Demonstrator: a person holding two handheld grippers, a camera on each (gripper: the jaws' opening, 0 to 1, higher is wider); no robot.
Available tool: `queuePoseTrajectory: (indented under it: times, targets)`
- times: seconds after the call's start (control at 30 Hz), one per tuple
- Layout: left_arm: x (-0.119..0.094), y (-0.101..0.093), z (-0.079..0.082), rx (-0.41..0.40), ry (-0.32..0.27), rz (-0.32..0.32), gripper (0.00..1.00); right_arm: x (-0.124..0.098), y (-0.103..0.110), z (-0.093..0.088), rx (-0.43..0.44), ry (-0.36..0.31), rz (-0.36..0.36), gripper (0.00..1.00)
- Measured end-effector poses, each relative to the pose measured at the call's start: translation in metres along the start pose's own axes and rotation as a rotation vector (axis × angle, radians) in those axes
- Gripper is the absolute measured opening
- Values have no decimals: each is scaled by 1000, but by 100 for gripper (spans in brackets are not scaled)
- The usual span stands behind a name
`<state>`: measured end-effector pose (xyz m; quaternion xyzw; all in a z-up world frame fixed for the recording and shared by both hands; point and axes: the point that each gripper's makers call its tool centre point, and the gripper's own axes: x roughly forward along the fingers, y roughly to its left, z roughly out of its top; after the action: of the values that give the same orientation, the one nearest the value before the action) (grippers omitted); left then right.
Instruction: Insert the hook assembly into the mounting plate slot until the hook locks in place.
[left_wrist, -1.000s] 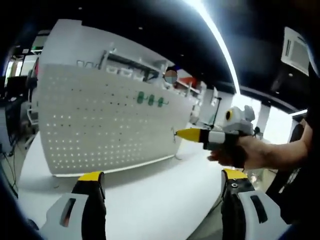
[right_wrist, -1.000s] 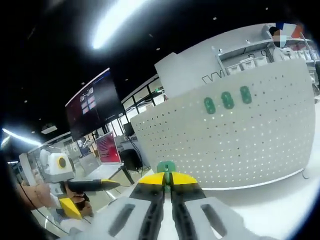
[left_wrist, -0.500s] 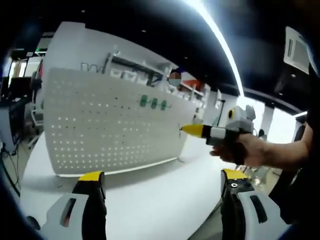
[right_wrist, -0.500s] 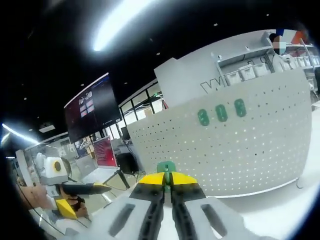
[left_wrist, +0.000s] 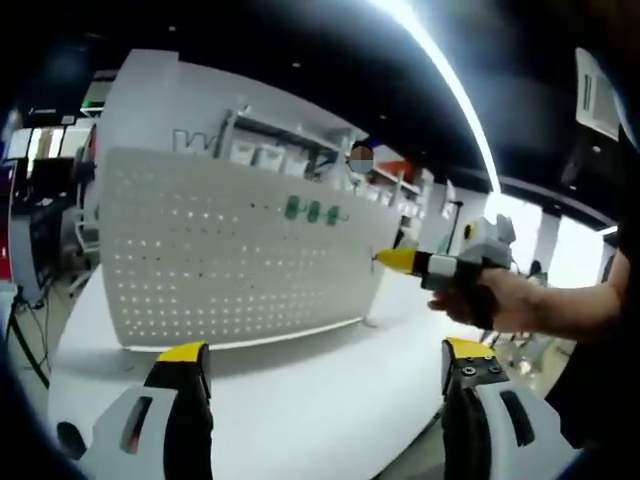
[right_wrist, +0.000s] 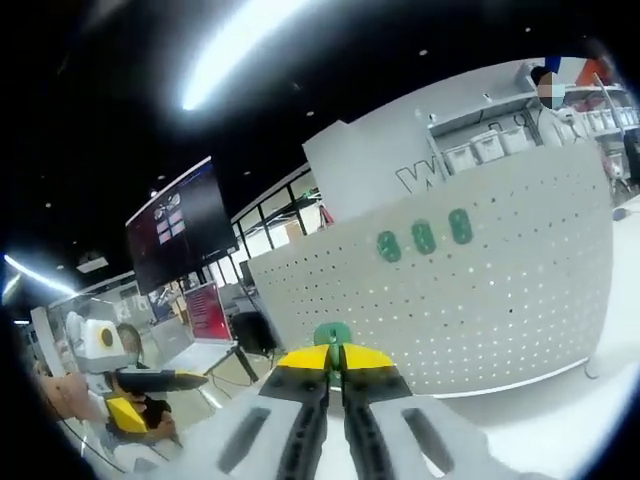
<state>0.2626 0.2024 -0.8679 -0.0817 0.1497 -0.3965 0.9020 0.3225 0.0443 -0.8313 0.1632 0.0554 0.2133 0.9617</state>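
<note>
A white pegboard mounting plate (left_wrist: 230, 260) stands upright on a white table (left_wrist: 300, 400), with three green hooks (left_wrist: 314, 211) high on its face. My left gripper (left_wrist: 325, 350) is open and holds nothing, well short of the board. A hand holds my right gripper (left_wrist: 385, 260), whose yellow tips are beside the board's right edge. In the right gripper view that gripper (right_wrist: 335, 355) is shut on a green hook assembly (right_wrist: 332, 334), facing the pegboard (right_wrist: 470, 300) and its green hooks (right_wrist: 424, 237). The left gripper (right_wrist: 190, 380) comes in from the left.
Behind the board are a white partition with shelves and bins (left_wrist: 270, 150). A dark wall screen (right_wrist: 180, 225) and office windows lie to the left in the right gripper view. The table's edge curves around at the lower left (left_wrist: 70, 400).
Both views have shifted a little as the hands moved. The right gripper stays shut on the green hook near the board's right edge. The left gripper stays open.
</note>
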Motion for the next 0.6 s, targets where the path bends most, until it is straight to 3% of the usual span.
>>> queuePoseTrajectory:
  times: [0.17,0.43,0.6]
  targets:
    - [3,-5,2,1,7,7,97,-3,-5,9,1,-7,-8,0]
    - [12,-6,14,-5,-32,24,97,-3,-28,32,-33,-48,-44,0]
    - [16,-8,17,-17,-56,27,97,2,-42,36,-36,-64,-64,0]
